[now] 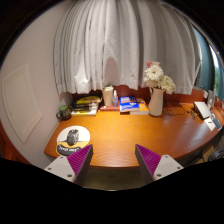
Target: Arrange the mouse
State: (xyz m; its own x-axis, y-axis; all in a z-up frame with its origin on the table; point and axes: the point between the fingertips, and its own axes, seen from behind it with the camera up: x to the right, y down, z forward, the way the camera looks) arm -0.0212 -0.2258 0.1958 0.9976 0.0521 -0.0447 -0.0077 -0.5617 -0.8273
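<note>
A dark mouse (71,137) rests on a round white mouse mat (73,139) at the near left corner of the wooden desk (130,132). My gripper (114,158) is open and empty, with its purple pads (80,158) wide apart above the desk's front edge. The mouse lies just ahead of the left finger, slightly to its left. Nothing stands between the fingers.
A vase of pale flowers (155,92) stands at the back centre-right, a blue book (129,102) and a small box (108,96) next to it. A dark round pot (64,112) sits at the far left. White curtains (110,45) hang behind. Items lie at the desk's right end (204,110).
</note>
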